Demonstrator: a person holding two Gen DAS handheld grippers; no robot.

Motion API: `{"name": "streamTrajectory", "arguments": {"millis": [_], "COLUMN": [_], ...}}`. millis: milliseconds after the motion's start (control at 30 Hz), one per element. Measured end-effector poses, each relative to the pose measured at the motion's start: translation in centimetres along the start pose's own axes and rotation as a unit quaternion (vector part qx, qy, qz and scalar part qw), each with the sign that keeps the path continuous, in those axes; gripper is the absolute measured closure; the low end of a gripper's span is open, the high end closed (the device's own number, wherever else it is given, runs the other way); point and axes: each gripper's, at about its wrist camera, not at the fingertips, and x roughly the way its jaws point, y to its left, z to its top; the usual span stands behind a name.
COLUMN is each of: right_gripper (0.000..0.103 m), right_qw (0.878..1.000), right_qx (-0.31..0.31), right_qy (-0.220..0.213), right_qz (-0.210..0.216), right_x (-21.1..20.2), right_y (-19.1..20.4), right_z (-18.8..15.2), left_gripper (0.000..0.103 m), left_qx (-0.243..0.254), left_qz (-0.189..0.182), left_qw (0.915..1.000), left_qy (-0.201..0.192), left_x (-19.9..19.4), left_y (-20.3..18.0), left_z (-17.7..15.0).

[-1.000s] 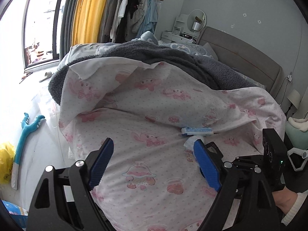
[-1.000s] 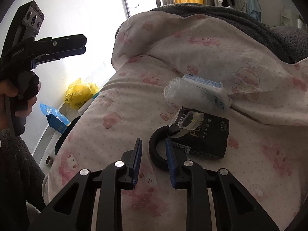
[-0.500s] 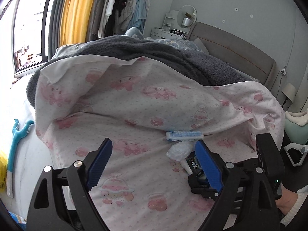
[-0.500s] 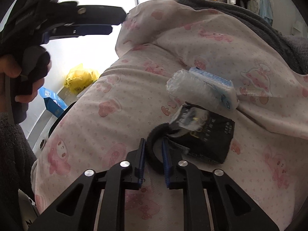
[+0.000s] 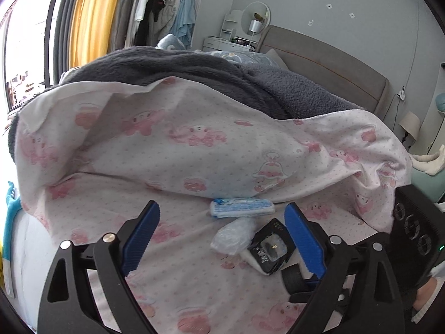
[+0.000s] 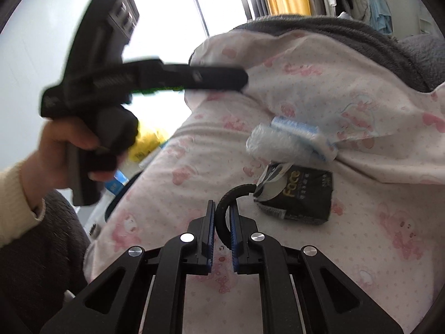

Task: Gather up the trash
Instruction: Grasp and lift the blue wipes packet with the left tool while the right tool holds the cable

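Trash is lying in a small cluster on the pink-printed bedsheet (image 6: 319, 253), close under the fold where the sheet (image 5: 172, 172) is turned back over the grey blanket (image 5: 194, 69). Right gripper (image 6: 221, 220) is sitting with its blue pads nearly together, pinching the near arc of a black ring (image 6: 222, 211); the ring is lying flat on the bedsheet, its far end touching or tucked under the black packet (image 6: 303, 197) printed "Face". Beyond the packet, towards the fold, a clear crumpled wrapper (image 6: 275, 144) and a white-and-blue tissue pack (image 6: 300, 128) are resting side by side, apparently touching. Left gripper (image 5: 222, 239) is hovering above the sheet with jaws wide apart and nothing between them; from its view the tissue pack (image 5: 241, 207) is lying straight ahead with its long axis crosswise to the fingers, the wrapper (image 5: 233, 235) just nearer, and the packet (image 5: 271, 246) beside the right-hand pad. In the right wrist view the left gripper (image 6: 222, 76) is showing blurred, up at the far-left side of the bed. Judgement: the right gripper is the nearer one and is already on the ring, so lifting it straight up is the next call; the packet edge may drag along. The left gripper would need to rotate to take the tissue pack across its narrow side.
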Motion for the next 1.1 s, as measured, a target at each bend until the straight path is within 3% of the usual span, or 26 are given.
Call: {"name": "streamTrajectory", "arguments": {"millis": [300, 900, 1033, 1100], "right_gripper": [0.093, 0.093, 0.093, 0.093], "right_qw": [0.998, 0.992, 0.991, 0.99], "right_qx": [0.043, 0.088, 0.096, 0.1], "right_qy": [-0.043, -0.08, -0.083, -0.081], "right_qz": [-0.031, -0.048, -0.049, -0.054], "right_x": [-3.8, -6.5, -6.8, -7.0], "right_y": [-3.1, -4.7, -4.9, -5.0], "right_z": [0.0, 0.1, 0.1, -0.2], "left_gripper": [0.009, 0.01, 0.022, 0.023], "left_qx": [0.02, 0.016, 0.016, 0.017], "left_qz": [-0.014, 0.009, 0.02, 0.02], "left_qw": [0.9991, 0.997, 0.9965, 0.9961], "left_qy": [0.035, 0.075, 0.079, 0.084], "left_x": [3.6, 8.6, 9.3, 9.5], "left_y": [-1.6, -2.9, -2.8, -2.8], "left_z": [0.0, 0.1, 0.2, 0.2]}}
